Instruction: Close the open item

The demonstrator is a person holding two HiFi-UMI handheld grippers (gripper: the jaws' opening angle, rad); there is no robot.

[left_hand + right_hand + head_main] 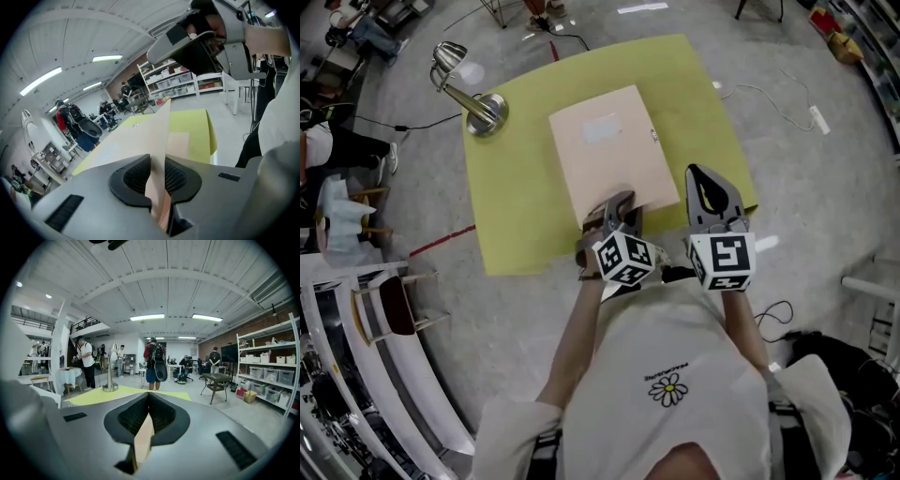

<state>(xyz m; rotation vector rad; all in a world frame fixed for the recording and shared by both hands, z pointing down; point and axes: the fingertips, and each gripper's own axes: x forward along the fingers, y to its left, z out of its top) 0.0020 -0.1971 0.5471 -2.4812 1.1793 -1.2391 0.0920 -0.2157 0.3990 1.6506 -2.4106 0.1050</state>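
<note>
- Lying flat on the yellow-green bench (pixel 506 216), a pale beige folder (pixel 609 150) is seen, reaching from the middle to the near edge; a paler label patch is shown on its cover.
- Its near edge is pinched by the left tongs (pixel 622 202): the thin cover is caught between narrow-set pads, and a second beige leaf is visible just beneath.
- The right tongs (pixel 703 183) are held closed and empty by the near right corner, just beside the folder.
- A metal lamp (pixel 483 111) is stood at the far left corner.
</note>
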